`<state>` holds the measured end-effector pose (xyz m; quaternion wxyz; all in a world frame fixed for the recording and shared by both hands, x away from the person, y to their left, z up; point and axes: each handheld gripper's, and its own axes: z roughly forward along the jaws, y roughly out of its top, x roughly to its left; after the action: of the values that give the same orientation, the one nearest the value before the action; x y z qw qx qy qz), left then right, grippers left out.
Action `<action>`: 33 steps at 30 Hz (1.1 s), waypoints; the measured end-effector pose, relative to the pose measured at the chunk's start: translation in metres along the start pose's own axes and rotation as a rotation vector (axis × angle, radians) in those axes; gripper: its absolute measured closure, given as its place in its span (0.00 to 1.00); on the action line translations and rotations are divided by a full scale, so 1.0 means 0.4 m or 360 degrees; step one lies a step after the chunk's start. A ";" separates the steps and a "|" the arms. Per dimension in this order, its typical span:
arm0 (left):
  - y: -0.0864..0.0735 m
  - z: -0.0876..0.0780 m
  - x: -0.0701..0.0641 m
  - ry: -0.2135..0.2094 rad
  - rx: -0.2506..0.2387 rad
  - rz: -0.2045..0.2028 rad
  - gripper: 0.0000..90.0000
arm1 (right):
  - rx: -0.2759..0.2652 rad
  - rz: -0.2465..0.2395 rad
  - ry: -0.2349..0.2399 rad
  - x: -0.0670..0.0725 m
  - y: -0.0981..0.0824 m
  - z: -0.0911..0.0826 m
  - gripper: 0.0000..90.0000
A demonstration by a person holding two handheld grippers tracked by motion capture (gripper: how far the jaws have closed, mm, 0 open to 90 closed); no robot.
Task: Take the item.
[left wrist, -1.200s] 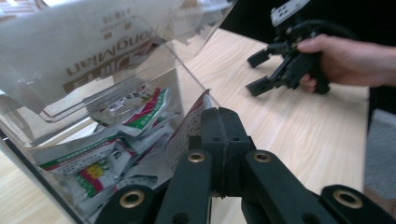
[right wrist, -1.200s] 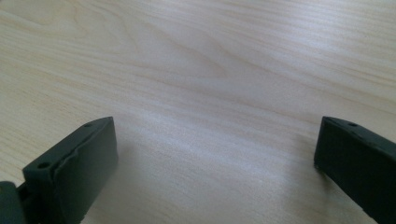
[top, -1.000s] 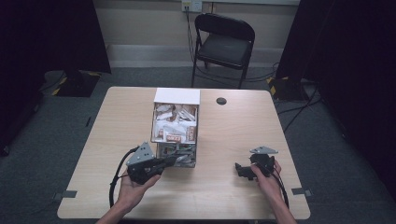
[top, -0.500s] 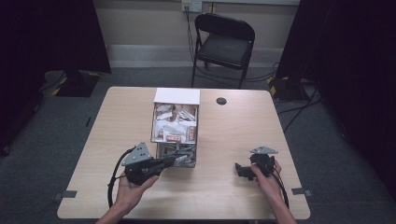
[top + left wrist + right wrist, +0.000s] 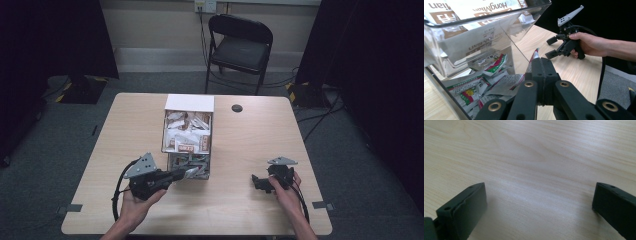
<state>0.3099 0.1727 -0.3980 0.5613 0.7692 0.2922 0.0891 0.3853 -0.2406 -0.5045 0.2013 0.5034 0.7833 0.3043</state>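
Note:
A clear plastic dispenser box (image 5: 187, 132) full of small printed packets stands mid-table, with more packets lying in its lower front opening (image 5: 486, 82). My left gripper (image 5: 182, 173) is at that opening, near the box's front left. Its jaws are shut on the thin edge of one packet (image 5: 533, 58), which sticks up between the closed pads (image 5: 543, 62). My right gripper (image 5: 257, 182) rests on the table to the right, well apart from the box. It stands open with bare wood between its jaws (image 5: 539, 202), and the left gripper view catches it (image 5: 552, 47) in a hand.
A small black round disc (image 5: 237, 108) lies on the table (image 5: 125, 125) behind the box to the right. A black folding chair (image 5: 240, 45) stands beyond the far edge. Cables trail from both grippers toward the near edge.
The left hand has drawn slightly left, away from the box front, with the packet in its jaws. The right hand has stayed in place.

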 end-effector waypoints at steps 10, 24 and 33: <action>-0.003 -0.030 0.008 -0.0005 -0.0015 -0.0034 1.00 | 0.0002 0.0002 0.0001 0.000 0.000 0.000 0.00; -0.008 -0.085 0.016 0.0019 -0.0028 -0.0036 1.00 | 0.0000 0.0000 0.0000 0.000 0.000 0.000 0.00; -0.003 -0.130 0.027 0.0055 -0.0079 -0.0070 1.00 | 0.0000 0.0000 0.0000 0.000 0.000 0.000 0.00</action>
<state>0.2941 0.2211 -0.3828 0.5769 0.7468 0.3163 0.0972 0.3853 -0.2407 -0.5045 0.2013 0.5033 0.7833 0.3043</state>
